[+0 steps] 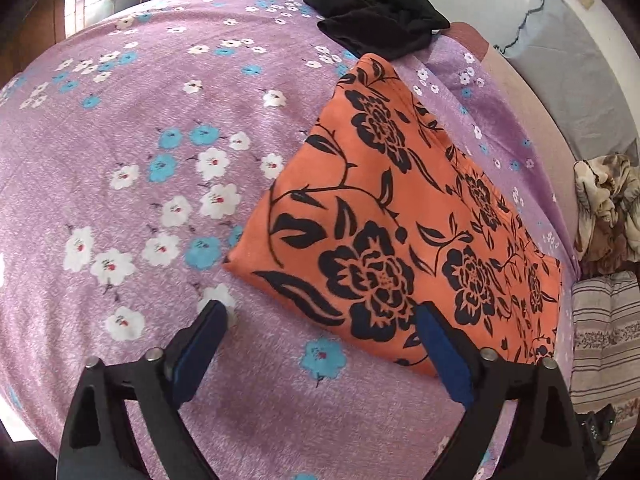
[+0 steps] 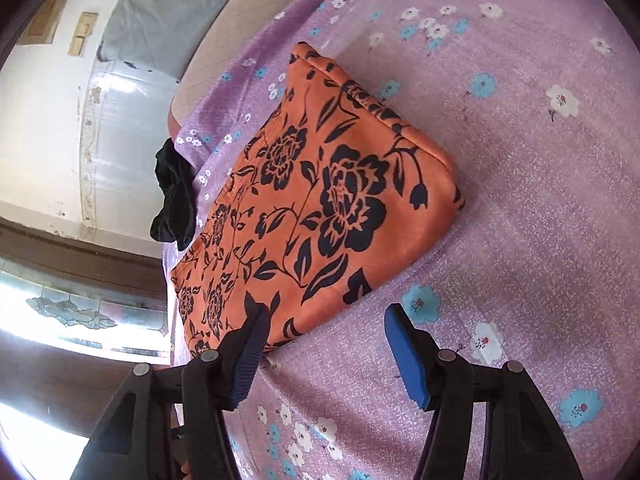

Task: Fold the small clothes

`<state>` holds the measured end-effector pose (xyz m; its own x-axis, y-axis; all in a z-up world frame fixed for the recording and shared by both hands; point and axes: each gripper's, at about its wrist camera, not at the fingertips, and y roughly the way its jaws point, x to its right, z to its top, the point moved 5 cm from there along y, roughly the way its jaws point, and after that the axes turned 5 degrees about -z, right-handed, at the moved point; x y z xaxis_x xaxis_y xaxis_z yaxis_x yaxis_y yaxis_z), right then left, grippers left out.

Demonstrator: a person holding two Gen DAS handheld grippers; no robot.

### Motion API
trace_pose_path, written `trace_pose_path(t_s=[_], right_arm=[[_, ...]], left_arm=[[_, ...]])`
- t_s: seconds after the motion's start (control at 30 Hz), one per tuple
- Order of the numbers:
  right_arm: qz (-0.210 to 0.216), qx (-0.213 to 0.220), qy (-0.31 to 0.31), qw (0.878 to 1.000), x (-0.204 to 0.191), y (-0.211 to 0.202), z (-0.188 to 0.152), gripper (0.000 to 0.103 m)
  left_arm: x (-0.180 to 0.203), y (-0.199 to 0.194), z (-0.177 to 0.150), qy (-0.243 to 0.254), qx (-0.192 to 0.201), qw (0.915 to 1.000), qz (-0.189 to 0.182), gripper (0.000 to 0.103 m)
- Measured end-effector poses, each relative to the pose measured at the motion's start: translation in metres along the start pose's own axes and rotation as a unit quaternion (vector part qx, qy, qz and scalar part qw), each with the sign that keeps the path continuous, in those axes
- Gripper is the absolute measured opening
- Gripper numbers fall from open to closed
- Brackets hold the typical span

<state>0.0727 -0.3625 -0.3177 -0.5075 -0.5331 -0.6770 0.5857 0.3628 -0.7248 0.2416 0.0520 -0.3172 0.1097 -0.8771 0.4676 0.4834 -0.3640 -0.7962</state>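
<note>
Orange garment (image 1: 404, 224) with a black flower print, folded into a flat rectangle, lies on a bed whose purple sheet (image 1: 132, 208) carries white and blue blossoms. Left hand-held gripper (image 1: 324, 320) hangs above the sheet at the fold's near corner, jaws spread wide and holding nothing; its blue-padded right finger overlaps the cloth's edge in the left wrist view. Right hand-held gripper (image 2: 324, 320) is likewise spread wide and empty, with its left finger over the garment's near edge (image 2: 316, 200) and its right finger over bare sheet (image 2: 540, 200). Crumpled black garment (image 1: 380, 16) lies just beyond the far end of the orange one (image 2: 174, 196), near the bed's edge.
</note>
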Motion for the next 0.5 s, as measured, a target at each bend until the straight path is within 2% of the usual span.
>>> trace_pose_path(t_s=[0.07, 0.13, 0.17, 0.37, 0.5], right_arm=[[0.000, 0.001, 0.022, 1.000, 0.009, 0.006, 0.006, 0.064], [0.013, 0.004, 0.049, 0.999, 0.018, 0.011, 0.015, 0.063], [0.022, 0.007, 0.062, 0.998, 0.021, 0.014, 0.019, 0.063], [0.037, 0.021, 0.071, 0.997, 0.016, 0.030, 0.050, 0.065], [0.077, 0.036, 0.050, 0.995, 0.001, 0.038, 0.062, 0.064]], left_arm=[[0.002, 0.007, 0.011, -0.007, 0.007, 0.9999, -0.010, 0.062], [-0.001, 0.015, 0.017, -0.023, 0.012, 0.9996, -0.014, 0.048], [-0.002, 0.016, 0.019, -0.030, 0.019, 0.9992, -0.018, 0.045], [0.008, 0.019, 0.027, -0.027, 0.041, 0.9977, -0.047, 0.044], [0.020, 0.018, 0.029, 0.002, 0.071, 0.9962, -0.050, 0.044]])
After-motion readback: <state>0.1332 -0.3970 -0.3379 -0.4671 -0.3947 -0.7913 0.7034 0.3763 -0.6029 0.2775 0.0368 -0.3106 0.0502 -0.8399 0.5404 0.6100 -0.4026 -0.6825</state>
